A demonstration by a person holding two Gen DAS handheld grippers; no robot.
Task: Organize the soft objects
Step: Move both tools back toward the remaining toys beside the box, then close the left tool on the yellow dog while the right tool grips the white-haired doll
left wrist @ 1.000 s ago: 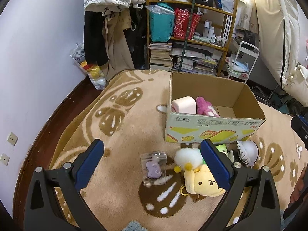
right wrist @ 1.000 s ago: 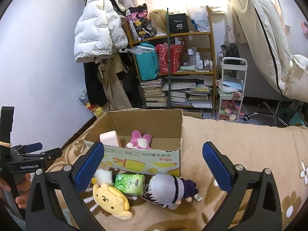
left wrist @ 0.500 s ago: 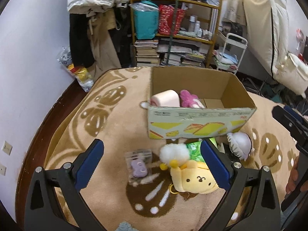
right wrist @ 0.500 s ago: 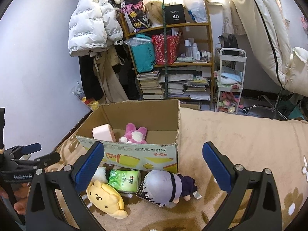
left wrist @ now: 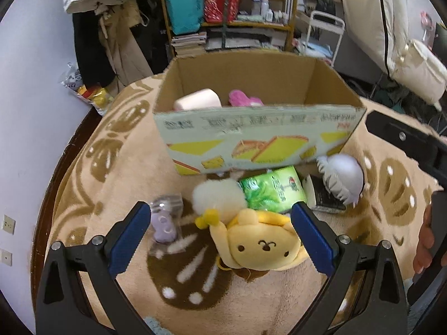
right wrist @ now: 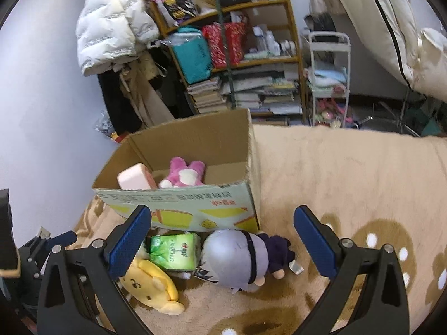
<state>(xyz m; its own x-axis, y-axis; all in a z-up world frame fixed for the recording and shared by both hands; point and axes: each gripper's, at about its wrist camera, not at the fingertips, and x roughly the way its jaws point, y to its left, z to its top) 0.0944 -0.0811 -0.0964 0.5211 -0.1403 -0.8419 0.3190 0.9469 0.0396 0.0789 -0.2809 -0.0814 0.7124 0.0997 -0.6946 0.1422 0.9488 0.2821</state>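
A cardboard box (left wrist: 257, 139) (right wrist: 195, 209) stands on the beige rug and holds a pink block (left wrist: 197, 102) (right wrist: 134, 180) and a pink plush (left wrist: 244, 102) (right wrist: 184, 174). In front of it lie a yellow plush (left wrist: 259, 244) (right wrist: 152, 287) with a white pompom, a green pack (left wrist: 272, 191) (right wrist: 173, 251), a grey-haired doll (left wrist: 342, 178) (right wrist: 240, 256) and a bagged purple toy (left wrist: 164, 223). My left gripper (left wrist: 220, 236) is open, low over the yellow plush, which lies between its fingers. My right gripper (right wrist: 222, 244) is open above the doll.
A cluttered bookshelf (right wrist: 237, 64) and hanging coats (right wrist: 111, 36) stand behind the box, with a white cart (right wrist: 328, 83) to the right. The wall (left wrist: 25, 97) and dark floor border the rug on the left. A hand (left wrist: 426, 240) holds the right gripper.
Both grippers have moved down and forward toward the toys. The yellow plush now lies between the left gripper's fingers; the doll is now between the right's. Nothing was grasped.
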